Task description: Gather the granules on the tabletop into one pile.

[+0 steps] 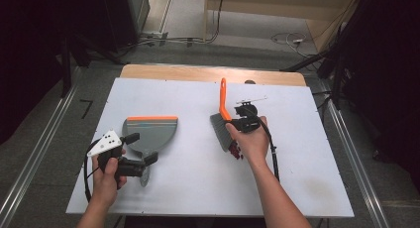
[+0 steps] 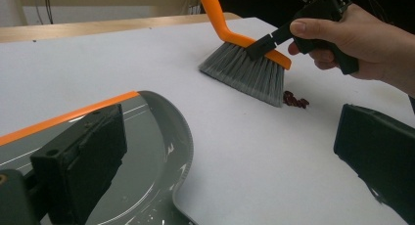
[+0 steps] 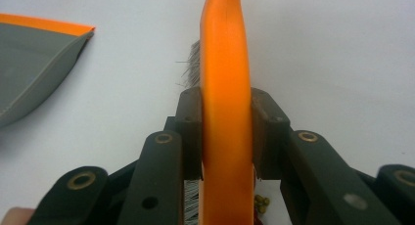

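Sweeping red bits toward the dustpan on the table [image 1: 307, 188].

The dustpan [image 1: 151, 131] lies at 9 o'clock of the brush [image 1: 224, 126]; the left gripper [image 1: 141, 153] straddles its handle, jaws wide, pads apparently off. The right gripper [image 3: 226, 132] clamps the brush back. Keep bristles flat behind the bits [image 2: 295, 100]; bare room between.

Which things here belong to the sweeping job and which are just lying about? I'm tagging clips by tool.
In the job:
- brush, clamped in the right hand-held gripper
- dustpan, at the left hand-held gripper
- small dark red bits beside the bristles

Lying about:
- cables on the floor beyond the table
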Demonstrator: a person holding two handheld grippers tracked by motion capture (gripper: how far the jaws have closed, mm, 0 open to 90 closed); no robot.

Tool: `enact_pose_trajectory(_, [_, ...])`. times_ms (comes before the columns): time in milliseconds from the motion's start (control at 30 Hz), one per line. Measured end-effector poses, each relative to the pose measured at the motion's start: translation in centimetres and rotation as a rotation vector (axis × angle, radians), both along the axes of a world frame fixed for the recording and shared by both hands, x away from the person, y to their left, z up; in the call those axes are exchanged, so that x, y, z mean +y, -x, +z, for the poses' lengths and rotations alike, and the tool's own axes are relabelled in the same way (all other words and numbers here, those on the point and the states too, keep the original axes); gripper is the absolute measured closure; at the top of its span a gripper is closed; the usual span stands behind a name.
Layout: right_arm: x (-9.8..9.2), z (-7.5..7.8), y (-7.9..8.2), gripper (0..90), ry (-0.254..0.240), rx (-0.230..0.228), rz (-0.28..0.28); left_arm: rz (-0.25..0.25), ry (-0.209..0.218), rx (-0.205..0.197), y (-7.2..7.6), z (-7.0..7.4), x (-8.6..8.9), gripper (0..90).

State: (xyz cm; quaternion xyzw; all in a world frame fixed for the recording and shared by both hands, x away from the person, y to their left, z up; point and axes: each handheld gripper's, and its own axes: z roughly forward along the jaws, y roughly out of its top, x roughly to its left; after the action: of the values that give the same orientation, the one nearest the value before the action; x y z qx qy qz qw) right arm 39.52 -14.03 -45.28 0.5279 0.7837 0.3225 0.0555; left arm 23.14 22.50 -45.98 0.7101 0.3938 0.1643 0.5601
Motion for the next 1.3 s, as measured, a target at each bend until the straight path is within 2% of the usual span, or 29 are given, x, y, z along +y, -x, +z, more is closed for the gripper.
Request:
enact_pose_trajectory(433, [-1.4,-0.2,0.1,68.3,-0.01,-0.002,-0.04,0.0,-0.002,0.004,0.0,-0.1,0.0,0.0])
enact_pose_trajectory(600, [-1.5,0.0,0.3,68.7,-0.055,-0.01,-0.026,0.0,0.0,0.006,-0.1,-0.1,-0.1,0.0])
enact_pose_trajectory(800, [-1.4,1.8,0.4,68.8,-0.091,-0.053,0.008,0.001,-0.003,0.007,-0.1,-0.1,-0.1,0.0])
enact_pose_trajectory(900, [-1.6,3.4,-0.3,68.8,-0.07,-0.105,0.044,0.001,-0.003,0.008,-0.1,-0.1,-0.1,0.0])
enact_pose_trajectory(967, [-1.7,4.4,-1.2,68.8,-0.03,-0.152,0.1,0.002,-0.001,0.008,-0.1,-0.1,-0.1,0.0])
enact_pose_trajectory(1033, [-1.6,5.1,-2.2,68.7,0.042,-0.2,0.175,0.004,0.001,0.008,-0.1,-0.1,-0.1,0.0])
enact_pose_trajectory(1100, [-1.3,5.1,-3.2,68.8,0.14,-0.315,0.29,0.009,0.003,0.01,-0.1,-0.1,0.0,0.0])
enact_pose_trajectory(1133, [-1.2,5.1,-3.7,68.8,0.185,-0.361,0.345,0.01,0.001,0.011,-0.1,-0.2,0.0,0.0])
enact_pose_trajectory(1167, [-1.0,5.0,-4.2,68.8,0.215,-0.384,0.388,0.011,0.001,0.011,-0.1,-0.2,0.1,0.0])
enact_pose_trajectory(1233, [-0.7,4.6,-5.2,68.8,0.265,-0.439,0.494,0.013,0.006,0.016,-0.2,-0.3,0.1,0.0])
enact_pose_trajectory(1300, [-0.2,3.9,-5.9,68.8,0.274,-0.499,0.593,0.016,0.006,0.017,-0.2,-0.3,0.2,0.0])
